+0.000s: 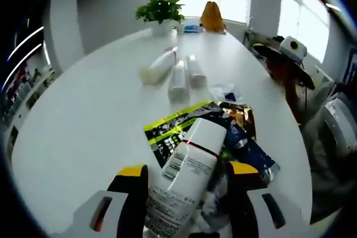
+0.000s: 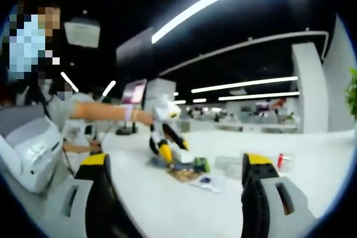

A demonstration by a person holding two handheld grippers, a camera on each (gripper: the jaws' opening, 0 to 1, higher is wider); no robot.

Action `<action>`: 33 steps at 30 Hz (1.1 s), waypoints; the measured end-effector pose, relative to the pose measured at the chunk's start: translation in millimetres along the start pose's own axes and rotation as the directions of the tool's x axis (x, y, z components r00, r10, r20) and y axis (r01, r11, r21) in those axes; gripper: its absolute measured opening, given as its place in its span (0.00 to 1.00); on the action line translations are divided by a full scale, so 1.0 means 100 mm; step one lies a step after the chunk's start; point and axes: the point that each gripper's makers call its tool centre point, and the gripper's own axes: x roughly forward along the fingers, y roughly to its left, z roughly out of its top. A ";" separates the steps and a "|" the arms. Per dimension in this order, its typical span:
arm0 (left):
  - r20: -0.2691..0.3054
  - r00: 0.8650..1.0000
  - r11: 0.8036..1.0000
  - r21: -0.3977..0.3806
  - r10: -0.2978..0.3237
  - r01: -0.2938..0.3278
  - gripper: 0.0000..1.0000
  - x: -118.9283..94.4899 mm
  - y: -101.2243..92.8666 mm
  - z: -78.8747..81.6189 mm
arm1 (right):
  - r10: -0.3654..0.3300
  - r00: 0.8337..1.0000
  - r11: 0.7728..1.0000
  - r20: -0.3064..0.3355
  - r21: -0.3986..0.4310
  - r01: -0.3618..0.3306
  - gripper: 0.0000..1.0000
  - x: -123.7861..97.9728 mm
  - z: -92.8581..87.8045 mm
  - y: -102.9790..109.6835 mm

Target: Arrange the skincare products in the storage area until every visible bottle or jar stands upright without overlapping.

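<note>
A white bottle (image 1: 187, 179) with a red line below its cap and a printed label lies between the yellow-tipped jaws of my left gripper (image 1: 188, 170), which is shut on it just above the table. Three more white bottles (image 1: 178, 79) lie on their sides farther out on the white table (image 1: 83, 115). In the right gripper view my right gripper (image 2: 177, 161) stands wide open with nothing between its jaws. It looks across the table at the left gripper (image 2: 163, 137), which a person's arm (image 2: 106, 112) holds over the packets (image 2: 187, 172). The lying bottles (image 2: 228, 165) appear pale beside it.
Under the held bottle lie a green-black packet (image 1: 170, 129), a gold packet (image 1: 239, 114), a blue packet (image 1: 254, 151) and a small sachet (image 1: 226, 92). A potted plant (image 1: 160, 9) and an orange object (image 1: 212, 17) stand at the far edge. A person in a hat (image 1: 290, 54) sits at the right.
</note>
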 end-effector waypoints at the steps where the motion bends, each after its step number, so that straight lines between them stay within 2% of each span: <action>1: 0.004 1.000 1.000 0.004 -0.011 0.011 0.56 0.00 0.01 0.01 | 0.002 1.000 1.000 -0.002 -0.002 -0.002 0.95 0.00 0.00 0.01; 4: 0.008 1.000 1.000 0.001 -0.022 0.022 0.46 0.00 0.01 0.01 | 0.003 1.000 1.000 -0.001 -0.006 -0.003 0.95 0.00 0.00 0.02; 6: 0.007 0.999 0.999 -0.007 -0.036 0.036 0.44 0.01 -0.02 0.00 | 0.000 1.000 1.000 0.001 -0.007 0.000 0.95 -0.01 0.01 0.01; 11: 0.004 1.000 0.999 -0.022 -0.025 0.025 0.39 0.02 -0.01 0.00 | -0.006 1.000 1.000 -0.002 -0.010 0.006 0.94 -0.02 0.00 0.00; 14: -0.024 1.000 0.997 -0.070 0.010 -0.012 0.36 0.02 -0.01 -0.01 | -0.004 1.000 1.000 0.002 -0.004 0.004 0.94 -0.02 0.01 0.00; 16: -0.035 0.999 0.997 -0.077 0.001 -0.003 0.33 0.01 -0.02 0.00 | -0.003 1.000 1.000 0.001 -0.005 0.003 0.94 -0.02 0.01 0.01; 18: -0.045 0.999 0.992 -0.123 -0.004 -0.002 0.32 0.00 -0.03 0.00 | -0.004 1.000 1.000 0.003 -0.007 0.004 0.94 -0.02 0.02 0.01; 20: -0.039 0.999 0.984 -0.176 -0.038 0.030 0.30 -0.02 -0.05 0.00 | -0.006 1.000 1.000 0.007 -0.008 0.006 0.94 -0.03 0.03 0.01; 24: -0.030 0.999 0.984 -0.175 -0.040 0.035 0.29 -0.07 -0.07 0.00 | -0.009 1.000 1.000 0.012 -0.009 0.009 0.94 -0.03 0.05 0.00; 25: -0.023 0.999 0.984 -0.178 -0.037 0.032 0.28 -0.09 -0.06 0.02 | -0.010 1.000 1.000 0.012 -0.009 0.010 0.94 -0.03 0.05 0.00; 27: 0.034 0.999 0.981 -0.192 -0.036 0.042 0.28 -0.15 -0.06 0.11 | -0.009 1.000 1.000 0.015 -0.011 0.009 0.94 -0.03 0.05 -0.01; 29: 0.064 0.998 0.982 -0.183 -0.028 0.040 0.28 -0.20 -0.06 0.16 | -0.008 1.000 1.000 0.016 -0.008 0.008 0.94 -0.03 0.06 0.00; 33: 0.153 0.988 0.983 -0.183 0.001 0.028 0.28 -0.36 0.00 0.34 | -0.005 1.000 1.000 0.022 -0.003 0.005 0.94 -0.01 0.07 0.00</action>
